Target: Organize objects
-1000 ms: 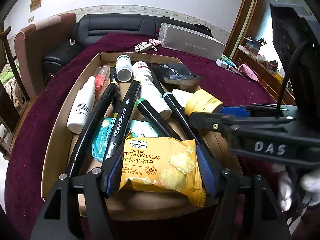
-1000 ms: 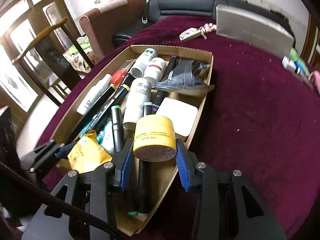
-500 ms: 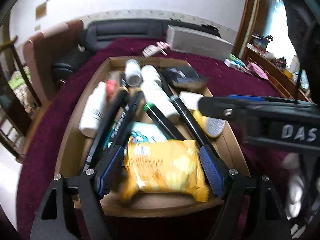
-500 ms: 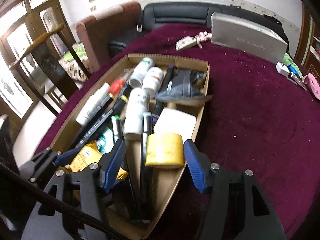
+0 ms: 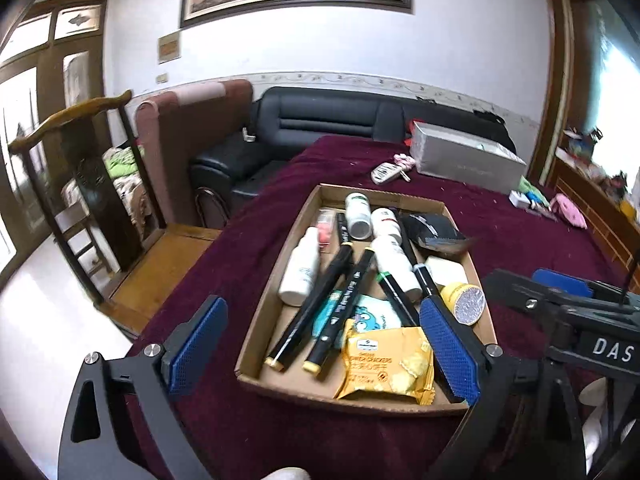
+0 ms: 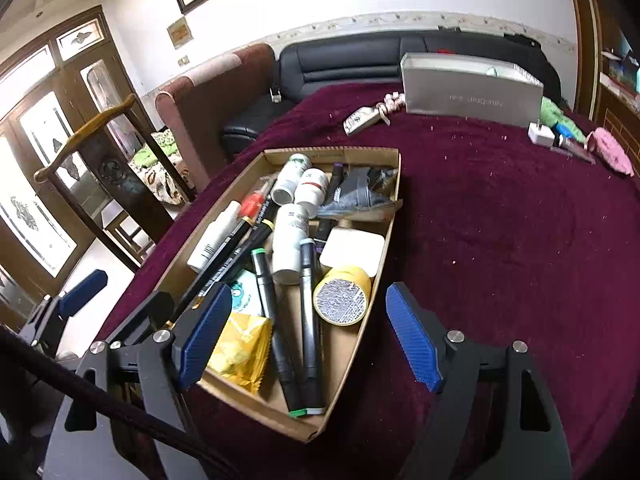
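Cracker packet (image 5: 386,364) lies released at the cardboard tray's (image 5: 256,320) near end, left tool (image 5: 320,352) now wide and lifted away, yellow jar (image 6: 342,296) dropped on its side beside it, right tool (image 6: 308,340) wide too, so both items look stowed.

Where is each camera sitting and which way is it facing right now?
Left wrist: rides the left hand-held gripper, looking forward and down at the cardboard tray; its open blue pads frame the view, the right hand-held gripper intrudes at right.
Right wrist: rides the right hand-held gripper, open above the tray's near right corner.
Shared: tray, yellow jar, cracker packet, grey box.
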Demonstrator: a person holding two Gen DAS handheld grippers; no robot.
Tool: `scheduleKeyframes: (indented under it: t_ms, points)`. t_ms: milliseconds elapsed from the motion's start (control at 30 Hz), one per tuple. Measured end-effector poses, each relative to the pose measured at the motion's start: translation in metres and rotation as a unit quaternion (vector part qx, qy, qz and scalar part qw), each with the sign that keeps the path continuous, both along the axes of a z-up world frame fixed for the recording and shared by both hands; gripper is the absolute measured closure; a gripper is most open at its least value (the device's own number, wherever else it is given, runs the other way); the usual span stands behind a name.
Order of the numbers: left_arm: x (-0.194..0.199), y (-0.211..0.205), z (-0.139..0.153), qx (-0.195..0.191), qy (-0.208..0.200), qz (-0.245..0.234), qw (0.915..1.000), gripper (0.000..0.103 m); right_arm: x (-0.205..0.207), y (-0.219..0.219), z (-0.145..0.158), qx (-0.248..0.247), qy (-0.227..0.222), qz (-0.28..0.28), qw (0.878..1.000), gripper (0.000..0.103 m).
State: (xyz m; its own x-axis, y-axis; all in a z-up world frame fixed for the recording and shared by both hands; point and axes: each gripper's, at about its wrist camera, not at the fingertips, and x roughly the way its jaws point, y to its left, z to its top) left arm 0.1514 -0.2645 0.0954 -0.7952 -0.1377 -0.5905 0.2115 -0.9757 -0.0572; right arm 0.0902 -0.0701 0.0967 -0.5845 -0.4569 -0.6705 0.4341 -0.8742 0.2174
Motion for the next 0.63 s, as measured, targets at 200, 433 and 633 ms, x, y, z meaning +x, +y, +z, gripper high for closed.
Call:
scheduleKeyframes:
  t_ms: [200,433,633]
  points:
    - [0.019,-0.021,0.014,0.037,0.019,0.034,0.9985,0.006,0.022,0.000,0.013,0.055,0.063,-0.027,0.996,0.023]
    - [0.037,-0.018,0.020,0.001,0.027,0.073,0.9970,0.006,0.042,-0.021,-0.001,0.111,0.080,0.004,0.991,0.022]
    - [0.041,-0.008,0.020,-0.023,0.025,0.082,0.9960,0.006,0.054,-0.032,-0.007,0.124,0.080,0.027,0.989,0.022]
